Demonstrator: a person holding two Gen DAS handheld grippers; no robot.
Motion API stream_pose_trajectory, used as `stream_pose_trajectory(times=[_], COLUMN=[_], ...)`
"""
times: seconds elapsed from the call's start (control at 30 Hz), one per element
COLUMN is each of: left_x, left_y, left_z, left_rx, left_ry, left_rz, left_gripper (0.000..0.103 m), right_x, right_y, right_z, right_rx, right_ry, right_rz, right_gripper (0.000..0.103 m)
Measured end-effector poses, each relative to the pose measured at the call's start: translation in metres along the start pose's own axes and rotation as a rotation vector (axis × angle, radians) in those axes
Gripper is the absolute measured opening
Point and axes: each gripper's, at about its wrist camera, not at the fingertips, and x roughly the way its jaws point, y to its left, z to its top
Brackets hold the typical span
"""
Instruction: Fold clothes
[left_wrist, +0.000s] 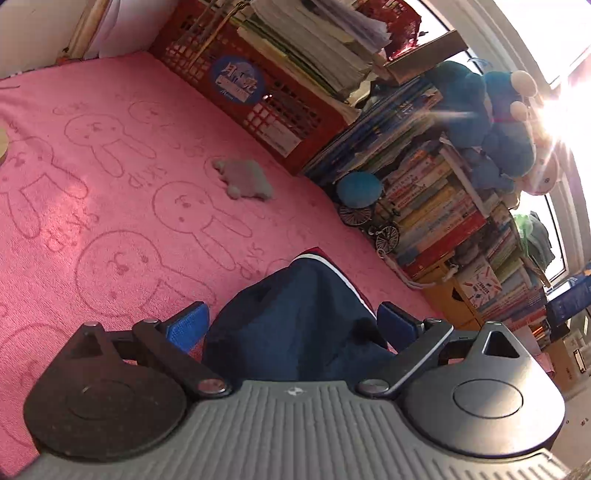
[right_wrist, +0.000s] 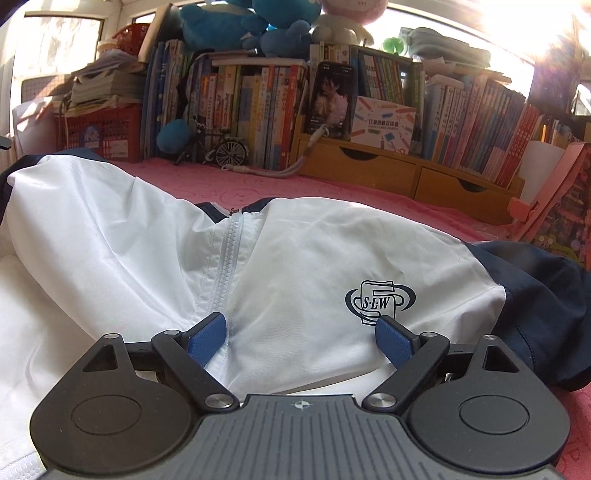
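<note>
A white zip jacket (right_wrist: 303, 258) with navy sleeves and a dark chest logo (right_wrist: 380, 301) lies spread on the pink rabbit-print blanket (right_wrist: 258, 188). My right gripper (right_wrist: 300, 341) hovers low over its front, just right of the zipper (right_wrist: 231, 258), jaws wide with only flat cloth below them. In the left wrist view a navy sleeve (left_wrist: 295, 325) with red and white trim is bunched up between the fingers of my left gripper (left_wrist: 291, 325). Those jaws stand wide and the blue pads (left_wrist: 186, 326) sit clear of the cloth on both sides.
A small grey plush (left_wrist: 243, 177) lies on the blanket (left_wrist: 110, 184) ahead. A red crate (left_wrist: 255, 96) with paper stacks, rows of books (right_wrist: 258, 107), a model bicycle (right_wrist: 225, 147), wooden drawers (right_wrist: 406, 173) and blue plush toys (left_wrist: 495, 125) line the far edge.
</note>
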Motion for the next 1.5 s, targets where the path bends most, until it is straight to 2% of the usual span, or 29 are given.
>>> stream_pose_trajectory(times=[0.03,0.07,0.1,0.13,0.17,0.2,0.23,0.3,0.4,0.43,0.47,0.53,0.6,0.67,0.73,0.8,0.83,0.9,0.97,1.07,1.1,1.13,1.23,1.3,1.33,1.4,1.43,1.47,1.5], left_x=[0.012,0.015,0.022,0.030,0.034,0.031,0.024,0.011,-0.047,-0.068,-0.089,-0.120,-0.121,-0.090,-0.052,-0.017,-0.006,0.004,-0.002,-0.023,-0.031,-0.037,-0.044,-0.036,-0.031,-0.022,-0.015,-0.009,-0.001], left_y=[0.000,-0.006,-0.014,-0.021,-0.026,-0.035,-0.045,-0.064,-0.100,-0.114,-0.128,-0.153,-0.166,-0.168,-0.162,-0.138,-0.126,-0.106,-0.096,-0.099,-0.108,-0.119,-0.151,-0.166,-0.173,-0.186,-0.189,-0.189,-0.187], left_z=[-0.002,-0.004,-0.006,-0.007,-0.009,-0.008,-0.006,-0.002,0.018,0.023,0.027,0.031,0.035,0.041,0.044,0.037,0.034,0.026,0.018,0.009,0.004,-0.002,-0.022,-0.042,-0.052,-0.073,-0.084,-0.095,-0.106], left_rx=[-0.007,0.018,0.037,0.033,0.023,0.033,0.052,0.090,0.141,0.192,0.253,0.356,0.441,0.558,0.660,0.674,0.655,0.597,0.553,0.546,0.567,0.582,0.592,0.627,0.647,0.688,0.714,0.737,0.759], left_ry=[0.006,-0.024,-0.004,0.026,0.044,0.028,-0.002,-0.061,-0.288,-0.381,-0.475,-0.651,-0.738,-0.652,-0.505,-0.346,-0.285,-0.201,-0.171,-0.162,-0.162,-0.158,-0.110,-0.053,-0.023,0.036,0.069,0.102,0.144], left_rz=[0.011,0.003,0.004,-0.001,-0.014,-0.031,-0.050,-0.087,-0.177,-0.169,-0.149,-0.048,0.121,0.342,0.537,0.593,0.590,0.548,0.474,0.340,0.259,0.177,-0.055,-0.122,-0.148,-0.200,-0.209,-0.209,-0.205], left_gripper=[0.099,0.100,0.094,0.068,0.025,0.009,0.004,0.004,0.004,0.004,0.004,0.005,0.008,0.020,0.031,0.032,0.032,0.032,0.035,0.052,0.054,0.058,0.080,0.080,0.080,0.080,0.080,0.080,0.080], right_x=[0.000,0.000,0.000,0.000,0.000,0.000,0.000,0.000,-0.001,-0.004,-0.007,-0.015,-0.023,-0.026,-0.028,-0.027,-0.026,-0.021,-0.015,-0.008,-0.003,0.001,0.036,0.067,0.080,0.116,0.128,0.132,0.136], right_y=[0.000,0.000,0.000,0.000,0.000,0.000,0.000,0.000,0.001,0.002,0.004,0.006,0.005,0.000,-0.013,-0.025,-0.031,-0.040,-0.048,-0.068,-0.078,-0.084,-0.089,-0.073,-0.064,-0.039,-0.027,-0.018,-0.010], right_z=[0.000,0.000,0.000,0.000,0.000,0.000,0.000,0.000,-0.001,-0.001,-0.001,0.002,0.008,0.014,0.022,0.030,0.034,0.038,0.042,0.048,0.053,0.058,0.086,0.104,0.109,0.116,0.117,0.114,0.111], right_rx=[-0.001,-0.002,-0.002,-0.002,-0.003,-0.003,-0.003,-0.002,-0.006,-0.011,-0.026,-0.072,-0.107,-0.099,-0.047,-0.022,-0.010,-0.036,-0.065,-0.058,-0.020,0.016,0.158,0.191,0.192,0.183,0.178,0.177,0.175], right_ry=[0.000,0.000,0.000,0.000,0.000,0.000,0.000,-0.002,-0.016,-0.029,-0.046,-0.089,-0.129,-0.139,-0.154,-0.160,-0.162,-0.152,-0.140,-0.127,-0.118,-0.109,-0.017,0.042,0.068,0.166,0.220,0.252,0.281], right_rz=[-0.001,-0.002,-0.002,-0.002,-0.002,-0.002,-0.002,-0.002,-0.009,-0.019,-0.032,-0.072,-0.105,-0.096,-0.072,-0.080,-0.084,-0.106,-0.129,-0.184,-0.178,-0.148,0.146,0.298,0.318,0.340,0.355,0.377,0.400], right_gripper=[0.089,0.089,0.089,0.089,0.089,0.089,0.089,0.089,0.089,0.089,0.089,0.089,0.089,0.089,0.089,0.089,0.089,0.089,0.089,0.089,0.089,0.089,0.091,0.096,0.102,0.103,0.100,0.092,0.058])
